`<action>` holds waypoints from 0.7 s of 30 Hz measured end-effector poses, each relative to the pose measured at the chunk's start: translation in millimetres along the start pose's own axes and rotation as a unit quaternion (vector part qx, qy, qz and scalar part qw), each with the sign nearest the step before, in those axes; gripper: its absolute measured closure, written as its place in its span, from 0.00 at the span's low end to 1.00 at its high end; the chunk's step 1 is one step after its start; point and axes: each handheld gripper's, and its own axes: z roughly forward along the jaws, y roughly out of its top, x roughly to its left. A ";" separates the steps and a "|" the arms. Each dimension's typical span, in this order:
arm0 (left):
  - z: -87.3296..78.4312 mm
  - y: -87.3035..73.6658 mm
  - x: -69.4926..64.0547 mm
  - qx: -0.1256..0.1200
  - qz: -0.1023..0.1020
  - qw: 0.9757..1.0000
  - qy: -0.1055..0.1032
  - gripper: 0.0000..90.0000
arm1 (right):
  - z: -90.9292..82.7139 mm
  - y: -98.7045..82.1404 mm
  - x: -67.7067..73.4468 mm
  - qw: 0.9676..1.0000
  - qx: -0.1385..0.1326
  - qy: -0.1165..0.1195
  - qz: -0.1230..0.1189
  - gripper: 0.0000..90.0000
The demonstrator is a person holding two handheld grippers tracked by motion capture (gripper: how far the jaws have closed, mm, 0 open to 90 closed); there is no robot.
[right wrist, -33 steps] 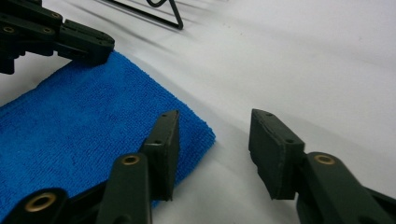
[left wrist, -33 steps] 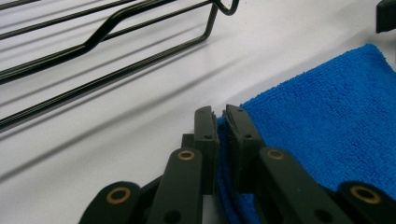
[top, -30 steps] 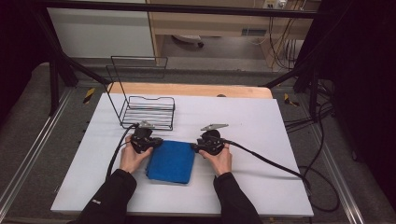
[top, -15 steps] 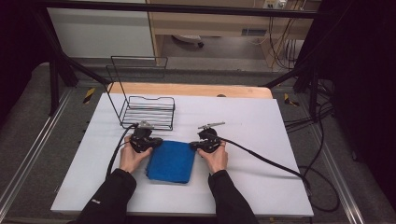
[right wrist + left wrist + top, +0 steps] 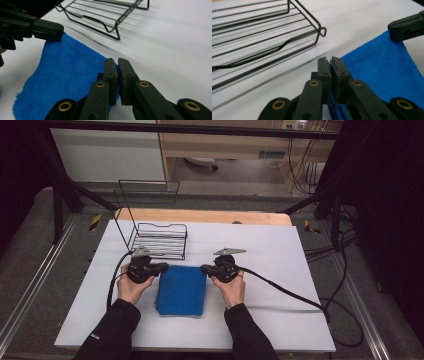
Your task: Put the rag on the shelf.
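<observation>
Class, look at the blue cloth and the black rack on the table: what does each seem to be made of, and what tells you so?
Blue cloth: likely microfibre or terry, matt; fuzzy looped pile shows, and it folds softly.
Black rack: probably coated metal wire, slightly glossy; thin, stiff bent rods carry faint highlights.

Blue cloth (image 5: 384,70) cut off (bottom edge).

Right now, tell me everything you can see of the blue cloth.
The blue cloth is a terry-like towel, folded into a layered rectangle and lying flat on the white table, just in front of the black wire rack. The left gripper is shut on its far left corner, the right gripper on its far right corner. Its near edge looks slightly uneven.
</observation>
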 end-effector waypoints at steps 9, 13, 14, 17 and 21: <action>-29.1 5.7 -11.1 -0.053 0.008 0.999 0.000 0.96 | -18.0 11.6 12.6 0.998 -0.045 0.006 -0.044 0.96; -37.7 8.5 -17.3 -0.067 0.016 0.998 0.006 0.95 | -26.3 14.7 18.2 0.996 -0.060 0.006 -0.061 0.96; -39.6 9.2 -18.5 -0.068 0.017 0.998 0.005 0.95 | -28.5 15.5 19.7 0.996 -0.064 0.006 -0.065 0.96; -44.9 11.5 -21.9 -0.076 0.020 0.997 0.005 0.95 | -35.0 18.7 23.0 0.994 -0.076 0.007 -0.074 0.96; -52.3 15.4 -26.8 -0.087 0.029 0.996 0.007 0.95 | -43.8 23.9 27.4 0.993 -0.090 0.009 -0.081 0.96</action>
